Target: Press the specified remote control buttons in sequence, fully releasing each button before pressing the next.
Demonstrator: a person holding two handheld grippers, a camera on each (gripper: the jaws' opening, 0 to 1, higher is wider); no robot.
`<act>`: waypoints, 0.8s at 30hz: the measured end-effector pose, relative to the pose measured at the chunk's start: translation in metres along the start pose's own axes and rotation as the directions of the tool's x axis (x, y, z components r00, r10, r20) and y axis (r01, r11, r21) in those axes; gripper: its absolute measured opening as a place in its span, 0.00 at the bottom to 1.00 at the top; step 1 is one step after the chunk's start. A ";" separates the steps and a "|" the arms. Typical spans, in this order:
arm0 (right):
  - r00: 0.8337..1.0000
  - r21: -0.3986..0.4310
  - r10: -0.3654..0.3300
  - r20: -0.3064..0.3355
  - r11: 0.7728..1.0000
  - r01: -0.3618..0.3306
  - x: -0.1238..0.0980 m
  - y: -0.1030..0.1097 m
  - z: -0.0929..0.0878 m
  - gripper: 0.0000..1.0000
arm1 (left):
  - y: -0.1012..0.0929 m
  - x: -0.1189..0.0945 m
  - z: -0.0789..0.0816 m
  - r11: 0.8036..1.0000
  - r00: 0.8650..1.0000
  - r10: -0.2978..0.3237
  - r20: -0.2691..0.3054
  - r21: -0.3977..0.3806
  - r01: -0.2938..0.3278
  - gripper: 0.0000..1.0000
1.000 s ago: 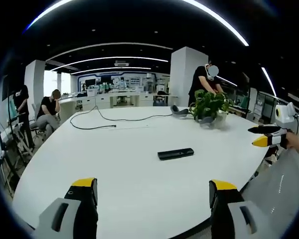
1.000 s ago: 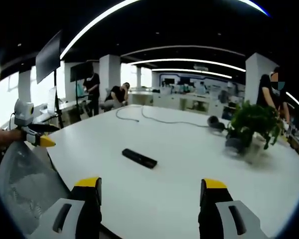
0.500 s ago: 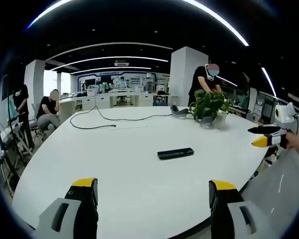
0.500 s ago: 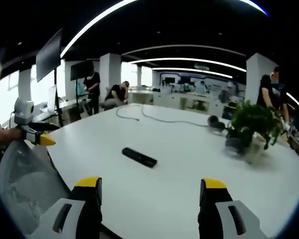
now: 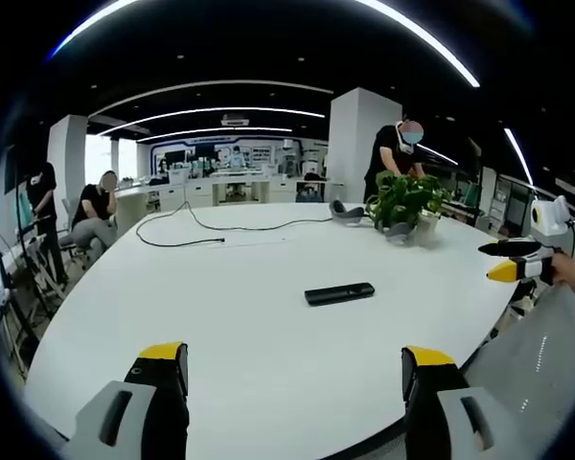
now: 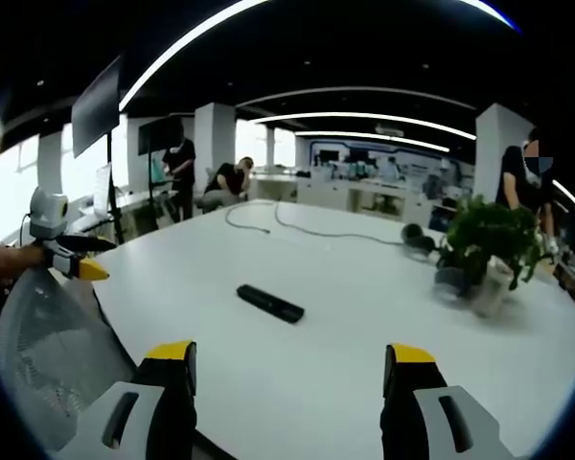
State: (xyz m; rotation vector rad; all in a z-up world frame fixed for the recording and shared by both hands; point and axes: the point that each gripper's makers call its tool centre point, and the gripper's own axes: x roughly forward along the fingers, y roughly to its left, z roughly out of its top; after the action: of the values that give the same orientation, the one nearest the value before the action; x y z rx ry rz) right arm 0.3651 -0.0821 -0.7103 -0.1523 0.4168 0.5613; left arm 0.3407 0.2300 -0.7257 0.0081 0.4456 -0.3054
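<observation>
Jaws of both grippers stay spread wide, well short of the remote [image 5: 338, 293] on the table [image 5: 220, 316], nothing shifted

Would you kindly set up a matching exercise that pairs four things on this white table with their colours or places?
Things:
1. remote control
2. potted plant
3. cable
4. left claw

Descriptions:
A. green leaves, at the far side
B. yellow tips, open over the near edge
C. black, flat, mid-table
D. thin dark line looping across the far part

Pairs: 1-C, 2-A, 3-D, 4-B
</observation>
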 end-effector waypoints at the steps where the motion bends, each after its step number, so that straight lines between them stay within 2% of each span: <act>1: 1.000 -0.004 -0.002 -0.008 1.000 0.002 0.000 0.000 -0.001 0.79 | 0.000 0.000 0.000 1.000 1.000 0.001 0.000 0.001 -0.001 0.97; 8: 1.000 -0.017 -0.018 -0.020 1.000 0.018 -0.001 -0.003 -0.003 0.79 | 0.004 -0.001 -0.006 1.000 0.999 0.026 -0.030 0.013 -0.026 0.97; 12: 0.999 -0.029 -0.020 -0.041 0.999 0.019 0.000 -0.002 -0.006 0.78 | 0.003 0.001 -0.009 1.000 0.998 0.018 -0.056 0.023 -0.017 0.97; 17: 0.998 -0.023 -0.002 -0.067 1.000 0.000 0.001 0.001 -0.012 0.78 | 0.000 0.001 -0.010 1.000 0.998 0.012 -0.057 0.023 -0.011 0.97; 18: 0.997 -0.030 -0.001 -0.076 1.000 -0.001 0.001 0.002 -0.013 0.78 | 0.000 0.000 -0.010 1.000 0.998 0.012 -0.055 0.024 -0.011 0.97; 21: 0.990 -0.124 -0.023 -0.137 0.992 0.006 0.003 0.000 -0.020 0.80 | 0.003 0.001 -0.011 0.999 0.998 0.022 -0.062 0.032 -0.020 0.97; 24: 0.992 -0.121 -0.003 -0.127 0.993 -0.013 0.006 0.001 -0.019 0.79 | 0.008 0.002 -0.010 0.998 0.997 0.047 -0.067 0.054 -0.043 0.97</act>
State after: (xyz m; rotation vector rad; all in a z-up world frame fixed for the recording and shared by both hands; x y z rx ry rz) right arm 0.3629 -0.0832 -0.7300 -0.3055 0.5073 0.5840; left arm 0.3401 0.2375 -0.7358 0.0801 0.5041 -0.2733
